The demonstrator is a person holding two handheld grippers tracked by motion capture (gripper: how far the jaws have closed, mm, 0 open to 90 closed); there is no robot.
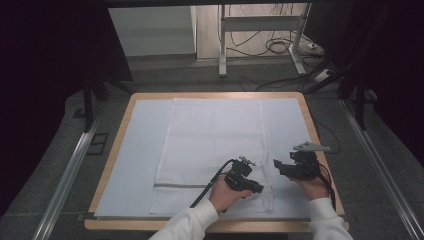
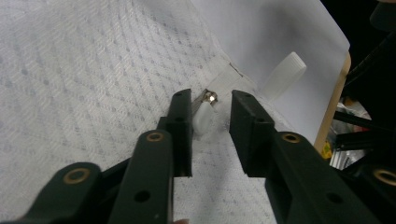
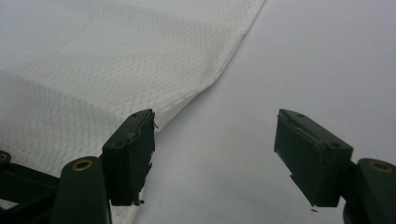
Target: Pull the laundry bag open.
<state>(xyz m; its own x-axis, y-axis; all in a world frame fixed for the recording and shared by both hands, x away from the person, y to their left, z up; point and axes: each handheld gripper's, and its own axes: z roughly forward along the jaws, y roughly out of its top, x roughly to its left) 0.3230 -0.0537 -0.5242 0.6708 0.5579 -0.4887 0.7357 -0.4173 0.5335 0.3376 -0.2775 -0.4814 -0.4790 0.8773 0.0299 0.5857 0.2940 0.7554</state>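
Left gripper [image 2: 211,116] straddles zipper pull [image 2: 205,116] on mesh bag [image 2: 93,84].

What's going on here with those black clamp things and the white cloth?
A person holds a gripper in each hand over a white mesh laundry bag on a table. The left gripper has its jaws either side of the bag's zipper pull, not yet clamped. The right gripper hangs open beside the bag's edge.

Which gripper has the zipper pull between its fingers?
The left gripper: the white zipper pull sits between its fingers. The right gripper gapes over bare mat.
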